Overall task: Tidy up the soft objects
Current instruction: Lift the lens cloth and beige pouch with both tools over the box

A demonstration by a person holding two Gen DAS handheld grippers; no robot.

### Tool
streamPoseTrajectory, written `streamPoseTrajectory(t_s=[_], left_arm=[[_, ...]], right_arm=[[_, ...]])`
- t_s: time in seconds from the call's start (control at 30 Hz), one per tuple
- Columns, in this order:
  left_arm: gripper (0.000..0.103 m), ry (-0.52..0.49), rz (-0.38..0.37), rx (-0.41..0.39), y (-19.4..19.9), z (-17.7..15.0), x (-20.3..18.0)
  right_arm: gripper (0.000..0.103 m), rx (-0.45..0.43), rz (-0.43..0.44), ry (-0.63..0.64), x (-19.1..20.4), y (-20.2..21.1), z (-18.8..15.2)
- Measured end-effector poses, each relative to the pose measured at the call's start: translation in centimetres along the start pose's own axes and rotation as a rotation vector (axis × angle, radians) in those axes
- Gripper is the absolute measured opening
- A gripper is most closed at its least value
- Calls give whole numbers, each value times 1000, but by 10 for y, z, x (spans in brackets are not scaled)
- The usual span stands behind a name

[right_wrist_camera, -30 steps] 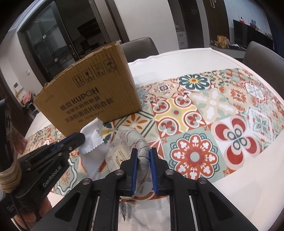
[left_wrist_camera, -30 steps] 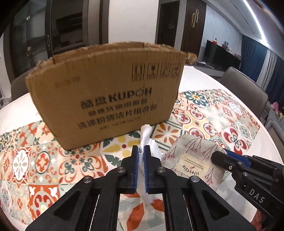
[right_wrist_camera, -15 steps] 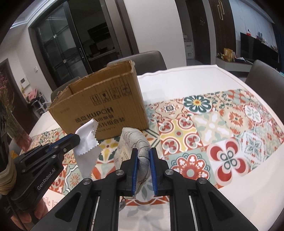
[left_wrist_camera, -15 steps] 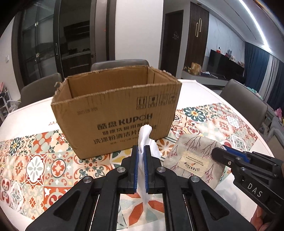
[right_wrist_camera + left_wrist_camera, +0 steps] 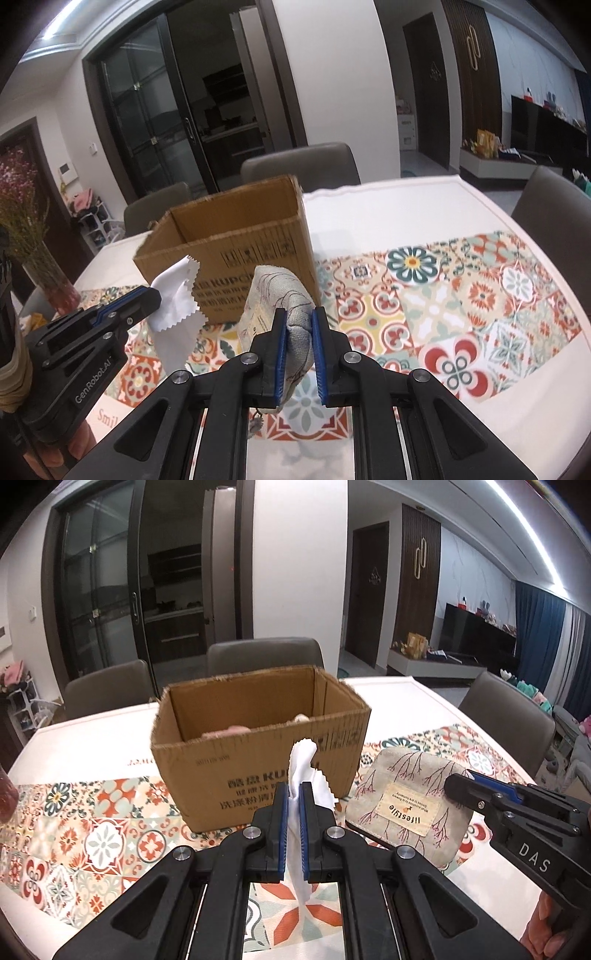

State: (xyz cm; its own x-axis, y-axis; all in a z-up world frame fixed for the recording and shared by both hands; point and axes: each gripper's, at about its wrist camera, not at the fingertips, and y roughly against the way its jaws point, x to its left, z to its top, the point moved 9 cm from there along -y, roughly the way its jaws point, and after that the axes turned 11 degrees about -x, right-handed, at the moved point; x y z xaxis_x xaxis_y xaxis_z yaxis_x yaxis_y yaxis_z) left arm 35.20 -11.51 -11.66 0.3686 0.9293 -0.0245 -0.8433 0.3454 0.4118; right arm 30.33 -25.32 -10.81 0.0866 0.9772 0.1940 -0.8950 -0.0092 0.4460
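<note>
An open cardboard box [image 5: 258,760] [image 5: 236,254] stands on the table ahead of both grippers, with pale soft things lying in its bottom. My left gripper [image 5: 293,797] is shut on a white cloth with zigzag edges [image 5: 301,760] [image 5: 177,306], held in the air in front of the box. My right gripper [image 5: 298,325] is shut on a beige fabric pouch printed with branches [image 5: 280,295] [image 5: 410,805], lifted off the table to the right of the cloth. The pouch carries a "lifestyle" label [image 5: 408,808].
A patterned tile runner [image 5: 461,295] covers the white table [image 5: 388,206]. Grey chairs [image 5: 262,655] stand behind the box and at the right. A vase of dried flowers [image 5: 33,251] stands at the left. A person's fingers [image 5: 550,919] hold the right gripper.
Both grippers have risen with their loads. The cloth and the pouch have come off the table, and the box's open top and inside have come into sight.
</note>
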Motion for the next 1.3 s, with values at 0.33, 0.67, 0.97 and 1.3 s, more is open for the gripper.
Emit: streamPoseTrajectory(t_s=[0.33,0.67,0.97,1.3], left_arm=[[8,3,45,-77,27,34,6],[8,-12,86,-152,41,69,16],[8,-38,108,-202,42,96,25],[8,-33,116,-222,24,117,42]], right_arm=[[15,-82,44,36,17,17,40],[15,-155,78,66,32,22,75],[15,-215,105,84,46,19,101],[15,-258,119,104,60,-1,122]])
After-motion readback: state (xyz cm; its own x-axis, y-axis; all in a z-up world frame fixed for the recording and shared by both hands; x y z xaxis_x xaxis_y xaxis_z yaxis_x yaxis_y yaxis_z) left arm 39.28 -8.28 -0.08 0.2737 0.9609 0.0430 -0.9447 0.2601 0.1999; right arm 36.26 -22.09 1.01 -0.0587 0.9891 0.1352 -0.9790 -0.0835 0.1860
